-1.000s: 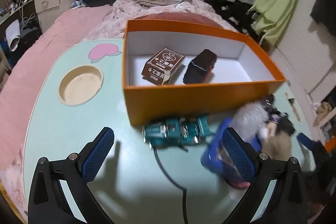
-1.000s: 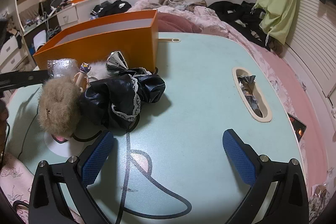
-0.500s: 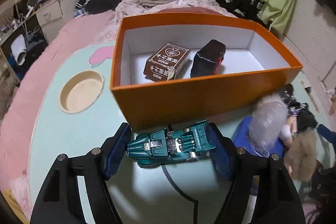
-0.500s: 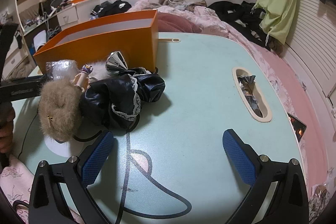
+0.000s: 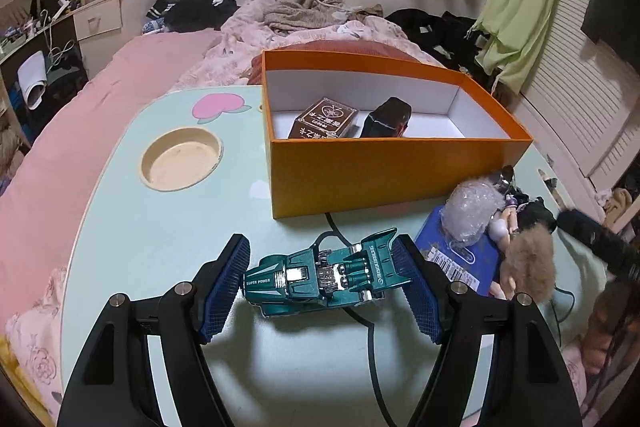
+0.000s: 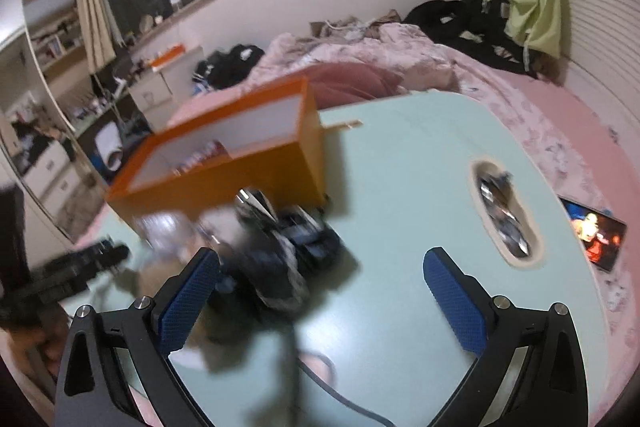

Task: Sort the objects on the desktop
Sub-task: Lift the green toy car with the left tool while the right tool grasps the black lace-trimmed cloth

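Table: one car, perhaps two dolls

The teal toy car reads "SUPER POWER" near its nose, with more lettering along its rear fin too small to make out. The brown box carries unreadable characters.

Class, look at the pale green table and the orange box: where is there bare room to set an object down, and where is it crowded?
Free: the orange cardboard box, its white floor right of the black pouch; the pale green table between the round recess and the box. Crowded: dolls right of the box.
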`<action>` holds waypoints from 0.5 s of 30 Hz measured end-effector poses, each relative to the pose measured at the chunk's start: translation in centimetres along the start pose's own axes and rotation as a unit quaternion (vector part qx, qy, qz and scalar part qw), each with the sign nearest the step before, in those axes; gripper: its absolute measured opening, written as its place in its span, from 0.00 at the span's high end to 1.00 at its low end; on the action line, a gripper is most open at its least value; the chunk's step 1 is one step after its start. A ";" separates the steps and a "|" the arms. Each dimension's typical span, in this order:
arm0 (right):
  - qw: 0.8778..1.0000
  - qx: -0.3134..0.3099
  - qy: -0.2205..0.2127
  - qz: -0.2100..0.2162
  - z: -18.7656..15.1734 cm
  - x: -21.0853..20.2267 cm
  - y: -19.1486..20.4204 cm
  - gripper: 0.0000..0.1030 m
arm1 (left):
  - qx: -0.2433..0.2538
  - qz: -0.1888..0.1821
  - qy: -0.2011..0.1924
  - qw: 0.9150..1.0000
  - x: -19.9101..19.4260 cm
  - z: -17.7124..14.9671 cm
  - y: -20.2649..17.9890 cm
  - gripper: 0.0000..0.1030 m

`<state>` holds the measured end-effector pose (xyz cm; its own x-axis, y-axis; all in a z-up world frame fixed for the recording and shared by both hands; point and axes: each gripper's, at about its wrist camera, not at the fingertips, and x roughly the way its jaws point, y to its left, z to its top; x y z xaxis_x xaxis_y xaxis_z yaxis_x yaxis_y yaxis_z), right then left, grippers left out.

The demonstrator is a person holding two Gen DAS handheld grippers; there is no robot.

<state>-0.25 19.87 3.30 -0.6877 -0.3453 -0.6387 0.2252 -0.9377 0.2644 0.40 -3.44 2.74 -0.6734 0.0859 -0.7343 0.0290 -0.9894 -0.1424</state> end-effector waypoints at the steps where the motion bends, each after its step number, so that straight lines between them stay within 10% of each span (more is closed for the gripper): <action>1: 1.000 -0.002 0.004 0.001 0.5 0.6 0.5 0.01 | 0.001 0.000 -0.001 1.000 0.0 0.0 0.0 0.29; 3: 0.999 -0.004 0.028 -0.020 0.9 2.0 1.0 0.11 | 0.001 0.000 -0.002 1.000 -0.1 -0.1 0.0 0.29; 7: 0.997 -0.010 0.070 -0.016 0.3 4.1 1.6 0.60 | -0.002 -0.001 -0.005 1.000 -0.2 -0.3 0.0 0.29; 15: 0.999 -0.004 0.038 -0.011 -0.5 1.8 0.8 0.68 | -0.005 -0.005 -0.022 1.000 -1.1 -0.4 0.3 0.29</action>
<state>-1.03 18.51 2.01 -0.6381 -0.3255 -0.6977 0.2158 -0.9455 0.2438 1.43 -3.81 3.22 -0.7058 0.0913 -0.7025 0.0290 -0.9871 -0.1574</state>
